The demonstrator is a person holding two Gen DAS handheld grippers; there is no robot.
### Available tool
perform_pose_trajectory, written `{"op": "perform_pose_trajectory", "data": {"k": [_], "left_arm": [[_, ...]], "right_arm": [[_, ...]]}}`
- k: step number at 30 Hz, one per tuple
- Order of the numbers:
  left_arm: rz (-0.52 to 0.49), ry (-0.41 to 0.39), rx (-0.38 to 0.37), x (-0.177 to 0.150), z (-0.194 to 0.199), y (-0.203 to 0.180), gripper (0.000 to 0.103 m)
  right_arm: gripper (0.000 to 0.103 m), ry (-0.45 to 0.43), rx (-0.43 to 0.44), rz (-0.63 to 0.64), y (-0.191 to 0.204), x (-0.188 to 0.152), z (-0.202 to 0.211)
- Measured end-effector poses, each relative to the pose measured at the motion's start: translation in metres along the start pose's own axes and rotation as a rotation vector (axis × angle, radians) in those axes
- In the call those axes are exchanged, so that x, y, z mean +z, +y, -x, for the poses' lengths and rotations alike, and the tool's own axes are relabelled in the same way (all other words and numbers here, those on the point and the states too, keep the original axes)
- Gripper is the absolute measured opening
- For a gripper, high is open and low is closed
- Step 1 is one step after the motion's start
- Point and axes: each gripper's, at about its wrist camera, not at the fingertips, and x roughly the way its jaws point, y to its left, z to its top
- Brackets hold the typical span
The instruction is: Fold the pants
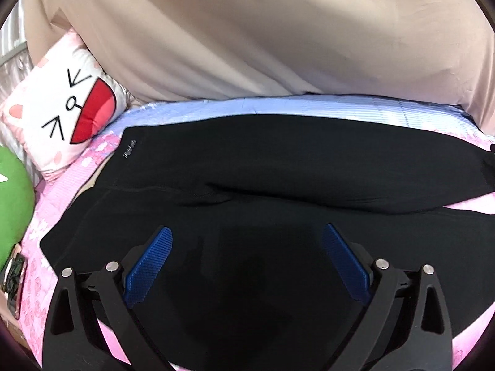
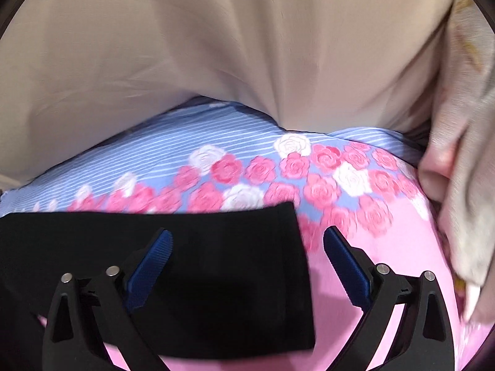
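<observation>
the pair of black stretchy fabric pants [image 1: 278,160] lies spread flat on the pink-and-blue rose-printed cotton bedsheet [image 2: 386,247], probably laid out this way so both ends can be reached for a fold. the left gripper [image 1: 246,258] hangs over the waist end, its two blue ribbed pads [image 1: 148,266] spread wide with only dark cloth beneath them and nothing pinched; the waistband corner sits ahead and to its left. the right gripper [image 2: 247,259] is likewise spread and empty, straddling the squared leg hem [image 2: 278,278], whose edge runs between its pads, sheet under the right one; that placement looks like a line-up for a grab. count: one pair of pants, two grippers, one white cat-face pillow [image 1: 66,114] far to the left gripper's left, one green plush cushion [image 1: 12,204] beside it, and a beige curtain-like cloth [image 1: 247,37] beyond everything.
</observation>
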Motion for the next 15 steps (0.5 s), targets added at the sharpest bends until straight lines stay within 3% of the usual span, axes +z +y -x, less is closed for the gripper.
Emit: {"op": "perform_pose_trajectory", "data": {"k": [4,6,8,9,10,12,15], "left_arm": [[0.001,0.013,-0.002,0.004,-0.013,0.012,0.096],[0.005,0.003,0.002,0.011,-0.016,0.023,0.096],[0.030,-0.013,0.019,0.023,-0.020,0.044,0.096],[0.049,-0.013,0.036,0.032,-0.026,0.060,0.096],[0.066,-0.012,0.053,0.041,-0.032,0.074,0.096],[0.090,-0.015,0.112,0.062,-0.047,0.104,0.096],[0.109,-0.002,0.192,0.097,-0.081,0.149,0.096]], "right_arm": [[0.067,0.066,0.006,-0.004,-0.006,0.008,-0.026],[0.065,0.077,0.008,-0.001,-0.004,0.008,-0.032],[0.053,0.068,0.013,0.006,-0.001,0.007,-0.030],[0.032,0.063,0.017,0.009,0.000,0.008,-0.029],[0.018,0.062,0.039,0.006,0.000,0.007,-0.027],[0.014,0.056,0.071,0.002,0.005,0.005,-0.021],[0.013,0.022,0.036,0.044,0.019,-0.002,-0.006]]}}
